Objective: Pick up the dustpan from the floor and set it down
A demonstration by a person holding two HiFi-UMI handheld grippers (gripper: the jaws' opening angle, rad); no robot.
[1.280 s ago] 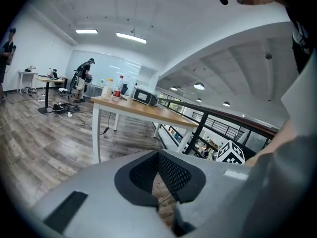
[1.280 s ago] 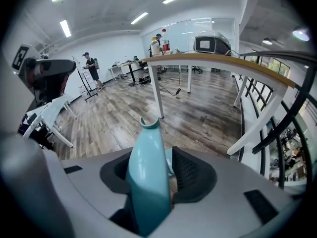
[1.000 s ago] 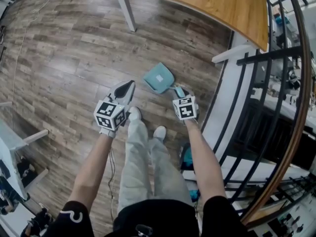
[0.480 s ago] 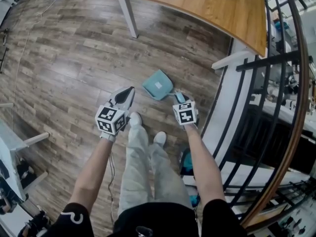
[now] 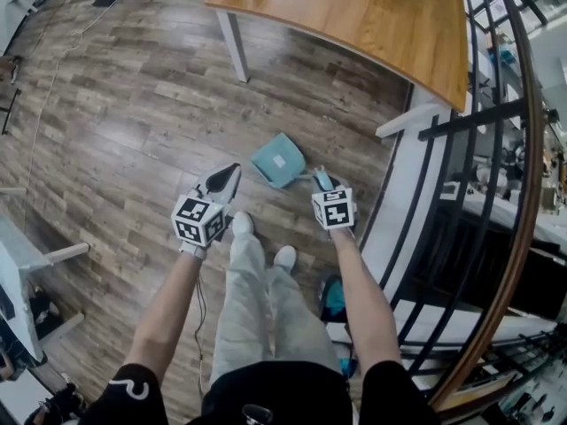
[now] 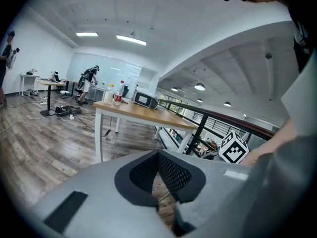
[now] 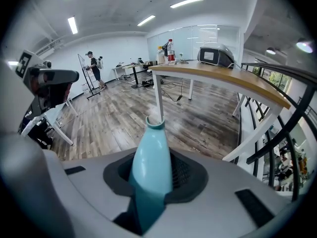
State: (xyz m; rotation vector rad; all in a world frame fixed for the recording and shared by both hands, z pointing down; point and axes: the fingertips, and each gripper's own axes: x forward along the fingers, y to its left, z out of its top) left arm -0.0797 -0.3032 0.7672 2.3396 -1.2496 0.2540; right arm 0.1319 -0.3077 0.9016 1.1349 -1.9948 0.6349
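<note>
The right hand-held gripper [image 5: 321, 181] is clamping the light teal plastic dustpan [image 5: 277, 160] by its handle [image 7: 151, 157], so the pan is hanging forward, low at the brown wooden plank floor [image 5: 133, 104], while the left hand-held gripper [image 5: 229, 173] is waiting beside, jaws together, empty.

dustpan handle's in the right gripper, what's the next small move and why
Probably move the dustpan to a bare patch of wood floor and lower it flat: the right gripper is shut on its handle, and the left gripper holds nothing.
</note>
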